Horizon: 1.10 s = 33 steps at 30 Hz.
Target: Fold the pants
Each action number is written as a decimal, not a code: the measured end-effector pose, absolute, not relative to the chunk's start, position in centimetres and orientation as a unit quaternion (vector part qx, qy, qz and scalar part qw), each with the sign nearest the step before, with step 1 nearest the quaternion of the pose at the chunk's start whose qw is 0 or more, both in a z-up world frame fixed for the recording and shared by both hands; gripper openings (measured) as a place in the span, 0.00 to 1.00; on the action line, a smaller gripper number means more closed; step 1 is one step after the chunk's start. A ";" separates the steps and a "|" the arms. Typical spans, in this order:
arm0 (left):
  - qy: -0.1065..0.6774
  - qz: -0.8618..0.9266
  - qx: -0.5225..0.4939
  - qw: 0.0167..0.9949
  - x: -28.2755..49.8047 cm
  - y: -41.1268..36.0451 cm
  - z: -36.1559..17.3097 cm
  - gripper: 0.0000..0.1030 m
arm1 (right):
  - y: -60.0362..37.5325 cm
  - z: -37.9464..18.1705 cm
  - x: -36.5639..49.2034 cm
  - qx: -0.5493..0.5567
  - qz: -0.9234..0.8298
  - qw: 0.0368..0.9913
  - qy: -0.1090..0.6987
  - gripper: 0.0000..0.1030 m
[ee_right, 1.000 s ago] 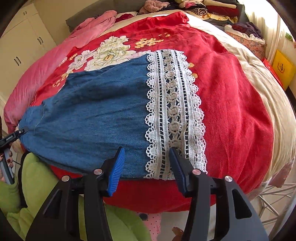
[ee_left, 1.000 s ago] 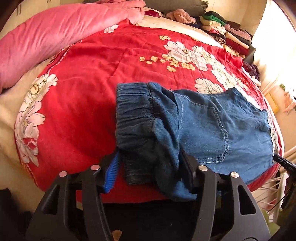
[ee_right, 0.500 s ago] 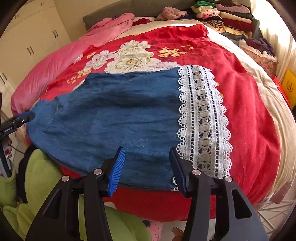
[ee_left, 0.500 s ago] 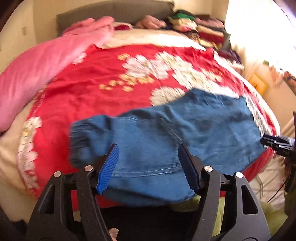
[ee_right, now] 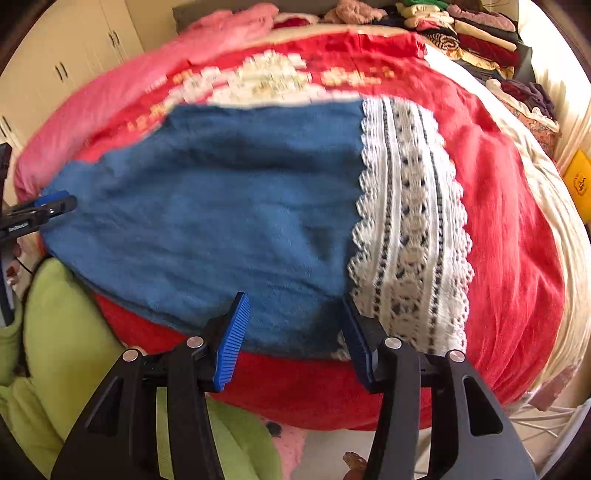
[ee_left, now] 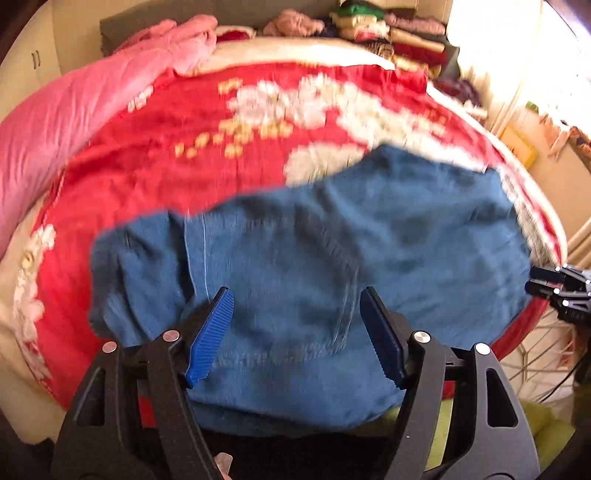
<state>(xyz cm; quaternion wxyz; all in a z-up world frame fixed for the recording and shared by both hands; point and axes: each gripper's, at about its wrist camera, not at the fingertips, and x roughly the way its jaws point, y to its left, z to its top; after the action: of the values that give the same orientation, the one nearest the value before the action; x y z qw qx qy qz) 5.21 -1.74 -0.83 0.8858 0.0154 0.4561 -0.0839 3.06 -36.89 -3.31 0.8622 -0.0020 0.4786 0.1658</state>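
Blue denim pants [ee_left: 369, 240] lie spread flat on the red flowered bedspread [ee_left: 147, 155], with the gathered waistband [ee_left: 125, 280] at the left. A wide white lace hem [ee_right: 406, 229] ends the leg at the right. My left gripper [ee_left: 295, 299] hovers over the near edge of the denim close to the waist. Its jaws are opening and the pads do not press the cloth. My right gripper [ee_right: 295, 299] stands open over the near edge, where denim meets lace. Each gripper shows at the edge of the other's view: the right gripper [ee_left: 554, 291] and the left gripper [ee_right: 40, 210].
A pink quilt [ee_left: 74, 122] lies along the bed's left side. Stacks of folded clothes [ee_right: 472, 33] sit at the far right corner. A person's green clothing [ee_right: 66, 332] is at the bed's near edge. A white wire rack [ee_left: 532, 350] stands by the bed, and cupboards [ee_right: 66, 62] line the left wall.
The left gripper has let go of the bunched waistband, which now lies flat, and has shifted right along the pants with its jaws wider. The right gripper has rolled slightly and stays open.
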 end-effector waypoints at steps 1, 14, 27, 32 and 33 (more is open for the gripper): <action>0.452 -0.085 0.018 0.888 5.5 -2.0 -0.4 0.61 | -36.9 -2.9 3.1 0.000 0.170 0.865 0.472 0.48; 0.456 -0.155 0.034 0.876 14.7 -8.2 1.0 0.61 | -36.1 -1.3 8.4 -0.006 0.168 0.874 0.457 0.51; 0.512 -0.195 -0.029 0.836 19.8 -10.2 -4.2 0.07 | -37.6 -3.6 8.6 0.023 0.159 0.868 0.471 0.51; 0.472 -0.202 -0.042 0.857 19.0 -9.6 -2.2 0.06 | -37.6 -3.7 8.5 0.023 0.158 0.868 0.470 0.51; 0.468 -0.199 -0.042 0.860 19.0 -9.4 -2.1 0.06 | -37.6 -3.7 8.5 0.022 0.158 0.868 0.470 0.51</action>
<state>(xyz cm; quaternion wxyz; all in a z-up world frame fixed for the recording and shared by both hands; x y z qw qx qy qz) 19.04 -9.41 -2.07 0.8602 -0.0424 0.4677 -0.1986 8.52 -37.59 -3.73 0.8681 0.0224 0.4699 0.1582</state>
